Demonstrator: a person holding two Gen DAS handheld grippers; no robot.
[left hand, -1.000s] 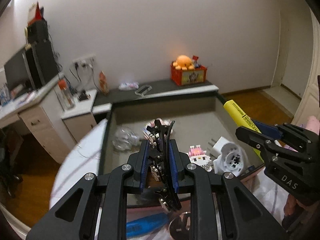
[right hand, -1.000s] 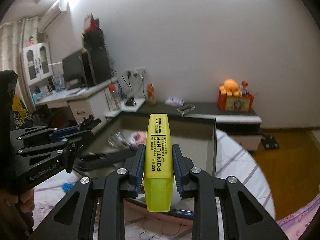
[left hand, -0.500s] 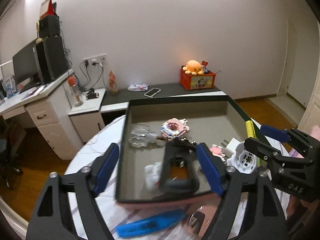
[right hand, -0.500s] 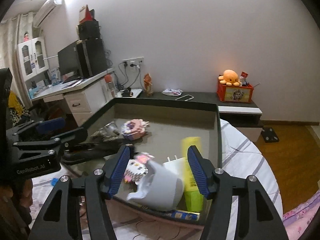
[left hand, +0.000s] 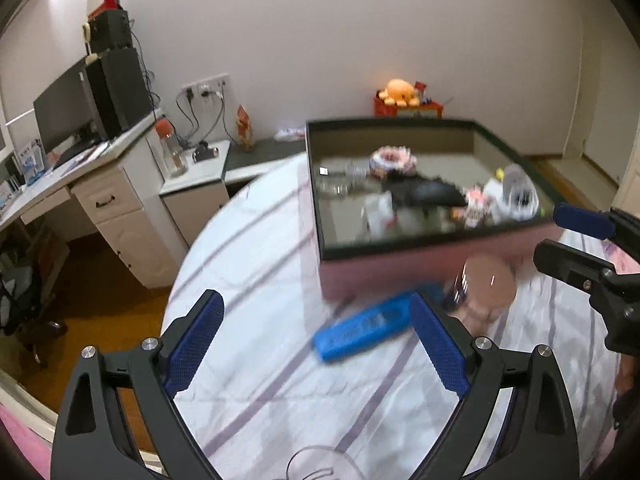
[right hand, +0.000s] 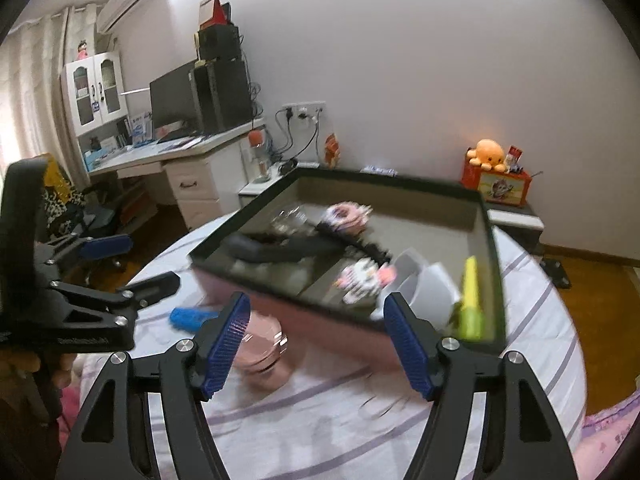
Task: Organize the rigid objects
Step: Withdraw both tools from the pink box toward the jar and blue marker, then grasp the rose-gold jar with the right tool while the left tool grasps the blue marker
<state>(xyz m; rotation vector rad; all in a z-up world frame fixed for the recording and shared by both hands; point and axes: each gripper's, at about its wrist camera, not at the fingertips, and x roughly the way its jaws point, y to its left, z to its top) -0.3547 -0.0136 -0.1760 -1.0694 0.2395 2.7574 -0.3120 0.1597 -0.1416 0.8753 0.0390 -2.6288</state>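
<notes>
A pink-sided box with a dark rim (left hand: 316, 184) (right hand: 384, 178) sits on the round table. In it lie a black clip-like object (left hand: 424, 192) (right hand: 280, 250), a yellow highlighter (right hand: 470, 300), a white cup-shaped piece (left hand: 518, 196) (right hand: 416, 276) and small toys. On the cloth in front of the box lie a blue marker (left hand: 362, 332) (right hand: 188, 318) and a pink jar (left hand: 484, 284) (right hand: 262, 344). My left gripper (left hand: 313, 296) hovers over the marker, its jaws opening, pads touching nothing. My right gripper (right hand: 316, 297) is by the jar, jaws opening, gripping nothing.
The table's white striped cloth (left hand: 248, 264) (right hand: 360, 420) spreads left of and in front of the box. A glass rim (left hand: 316, 464) shows at the near edge. A desk with a monitor (left hand: 68, 120) stands to the left. A person's hand (right hand: 48, 368) holds the left gripper.
The left gripper let the black object go into the box and the right let the highlighter go there. Both opened and drew back to the near side of the box.
</notes>
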